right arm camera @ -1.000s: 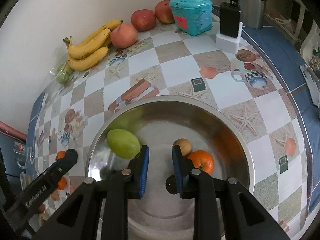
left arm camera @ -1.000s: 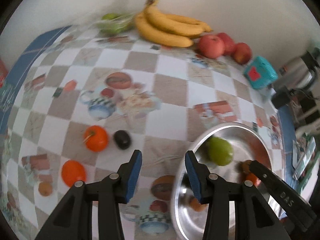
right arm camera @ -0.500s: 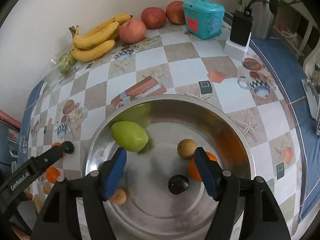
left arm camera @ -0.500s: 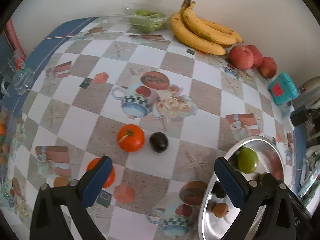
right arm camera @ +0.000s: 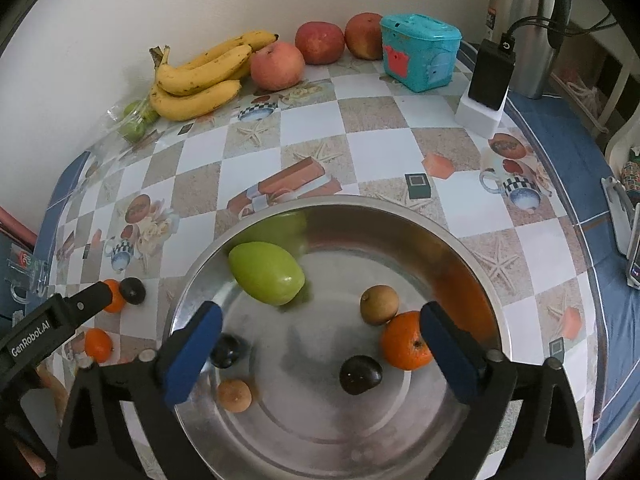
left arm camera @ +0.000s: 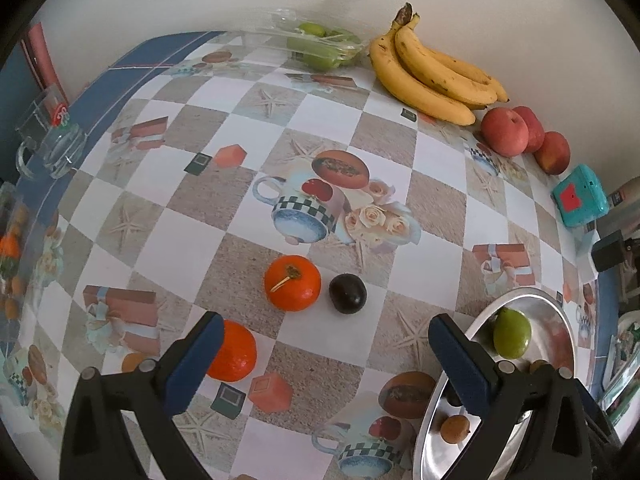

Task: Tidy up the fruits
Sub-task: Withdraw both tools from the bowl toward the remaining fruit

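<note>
My left gripper (left arm camera: 324, 360) is open and empty above the checkered tablecloth. Ahead of it lie an orange tangerine (left arm camera: 292, 283) and a dark plum (left arm camera: 347, 293); a second tangerine (left arm camera: 234, 350) lies by its left finger. My right gripper (right arm camera: 320, 354) is open and empty over the steel bowl (right arm camera: 460, 240). The bowl holds a green mango (right arm camera: 266, 273), a tangerine (right arm camera: 405, 341), a dark plum (right arm camera: 360, 375), another dark plum (right arm camera: 225, 351) and two small brown fruits (right arm camera: 379, 305). The bowl's rim (left arm camera: 516, 292) also shows in the left wrist view.
Bananas (left arm camera: 432, 68), red apples (left arm camera: 505, 132) and a clear box of green fruit (left arm camera: 320, 42) line the wall. A teal container (right arm camera: 419, 57), a charger (right arm camera: 489, 88) and a metal flask (right arm camera: 524, 24) stand at the back right. A glass mug (left arm camera: 48, 136) stands at the left edge.
Both grippers have opened wide from nearly shut. The left gripper has swung left and back, away from the bowl toward the fruit on the cloth. The right gripper has risen slightly over the bowl.
</note>
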Available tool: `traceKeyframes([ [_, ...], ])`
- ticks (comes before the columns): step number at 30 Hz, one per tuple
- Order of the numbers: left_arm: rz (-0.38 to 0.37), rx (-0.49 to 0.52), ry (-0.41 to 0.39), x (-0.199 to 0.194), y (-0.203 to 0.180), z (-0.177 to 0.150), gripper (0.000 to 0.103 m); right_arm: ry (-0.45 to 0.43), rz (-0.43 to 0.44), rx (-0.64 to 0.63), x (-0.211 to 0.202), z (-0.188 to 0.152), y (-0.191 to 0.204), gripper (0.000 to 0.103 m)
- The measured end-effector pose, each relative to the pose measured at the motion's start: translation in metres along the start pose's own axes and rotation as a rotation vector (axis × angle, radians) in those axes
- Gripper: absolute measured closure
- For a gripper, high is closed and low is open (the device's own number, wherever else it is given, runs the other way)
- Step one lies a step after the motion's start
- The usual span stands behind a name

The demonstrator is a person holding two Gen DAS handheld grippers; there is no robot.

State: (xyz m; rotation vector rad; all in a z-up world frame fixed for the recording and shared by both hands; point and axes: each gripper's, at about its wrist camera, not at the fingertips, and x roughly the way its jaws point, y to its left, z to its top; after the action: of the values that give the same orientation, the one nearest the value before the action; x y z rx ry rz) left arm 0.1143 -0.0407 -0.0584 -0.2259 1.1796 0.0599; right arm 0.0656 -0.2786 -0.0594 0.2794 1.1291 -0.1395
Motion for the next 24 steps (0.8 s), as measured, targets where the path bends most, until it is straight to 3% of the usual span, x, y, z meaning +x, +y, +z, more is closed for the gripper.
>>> traceKeyframes([
  [10,-0.065,-0.022,-0.035,-0.006,0.005,0.003,0.000,-0.010,0.020,0.022,-0.002,0.000,-0.002,0.004],
  [19,-0.017,-0.015,-0.045,-0.009,0.015,0.005,0.000,-0.018,0.052,0.032,-0.003,0.001,0.000,0.004],
  [24,0.029,-0.043,-0.056,-0.014,0.035,0.010,0.000,-0.026,0.111,0.018,-0.005,0.001,0.009,0.004],
])
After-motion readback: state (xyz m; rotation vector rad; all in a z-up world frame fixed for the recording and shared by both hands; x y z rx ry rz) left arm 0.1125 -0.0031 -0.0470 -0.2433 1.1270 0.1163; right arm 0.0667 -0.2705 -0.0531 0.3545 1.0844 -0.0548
